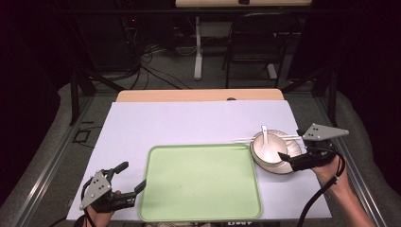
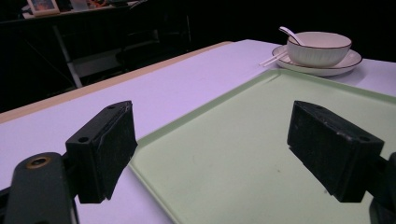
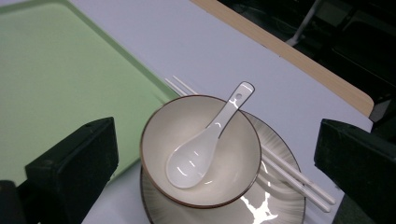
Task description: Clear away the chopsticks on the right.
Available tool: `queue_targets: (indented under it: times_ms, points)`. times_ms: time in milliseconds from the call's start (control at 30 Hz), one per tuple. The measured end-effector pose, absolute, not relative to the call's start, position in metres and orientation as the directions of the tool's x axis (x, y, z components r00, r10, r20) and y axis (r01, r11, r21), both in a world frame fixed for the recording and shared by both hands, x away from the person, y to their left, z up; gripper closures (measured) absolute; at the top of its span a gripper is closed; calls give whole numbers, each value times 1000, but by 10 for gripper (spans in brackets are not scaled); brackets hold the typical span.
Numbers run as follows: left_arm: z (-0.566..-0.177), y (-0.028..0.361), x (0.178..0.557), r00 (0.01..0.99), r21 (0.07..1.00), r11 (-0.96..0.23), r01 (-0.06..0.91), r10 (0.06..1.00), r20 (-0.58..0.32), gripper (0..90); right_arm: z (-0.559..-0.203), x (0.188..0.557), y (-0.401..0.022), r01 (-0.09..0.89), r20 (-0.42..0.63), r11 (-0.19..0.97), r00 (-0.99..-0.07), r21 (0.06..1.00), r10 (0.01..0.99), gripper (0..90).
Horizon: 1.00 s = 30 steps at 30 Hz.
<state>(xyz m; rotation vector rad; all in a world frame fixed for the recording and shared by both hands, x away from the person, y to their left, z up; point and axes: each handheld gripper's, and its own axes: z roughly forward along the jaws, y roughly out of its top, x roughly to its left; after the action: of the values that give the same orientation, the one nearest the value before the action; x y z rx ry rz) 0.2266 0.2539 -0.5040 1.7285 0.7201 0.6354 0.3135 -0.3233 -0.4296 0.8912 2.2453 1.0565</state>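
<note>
Both pairs of jaws stand wide open and hold nothing. I see my left gripper [image 1: 126,178] at the lower left of the high view, where its two black jaws straddle the left edge of the green tray [image 1: 198,198]; in the left gripper view one jaw is over the pale tablecloth [image 2: 187,88] and the other is over the tray [image 2: 243,154]. I cannot tell if the jaws touch the tray or only hang just above it.

My right gripper [image 1: 292,146] is at the right side of the high view, just beside the bowl [image 1: 269,149]. In the right gripper view the bowl [image 3: 201,149] sits in the lower middle of the frame, between the two black jaws, and neither jaw touches it. This bowl is cream inside with a dark rim, and it stands upright on a plate [image 3: 275,205]. A white spoon [image 3: 205,140] lies inside the bowl, its handle leaning over the rim toward the upper right of that frame. White chopsticks [image 3: 289,175] lie across the plate, partly hidden under the bowl.

In the high view the plate [image 1: 283,169] is just beside the upper right corner of the tray, on the tablecloth [image 1: 189,123]. In the left gripper view the bowl [image 2: 319,49] shows small at the upper right, well apart from the left jaws.
</note>
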Motion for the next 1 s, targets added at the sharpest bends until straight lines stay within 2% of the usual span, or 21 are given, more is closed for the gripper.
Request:
queue_targets:
  times_ms: [533, 900, 933, 1000]
  points:
    - [-504, 254, 227, 669, 966, -211, 150, 741, 58, 154, -413, 376, -332, 419, -111, 486, -660, 767, 743, 0]
    - [-504, 254, 227, 670, 965, -211, 152, 740, 57, 154, -423, 437, -343, 538, -82, 513, -633, 669, 770, 0]
    - [-504, 254, 227, 670, 966, -212, 151, 740, 57, 154, -425, 441, -344, 548, -77, 517, -634, 658, 769, 7]
    - [-504, 254, 227, 670, 966, -211, 151, 741, 56, 154, -431, 448, -344, 564, -73, 526, -635, 637, 769, 87]
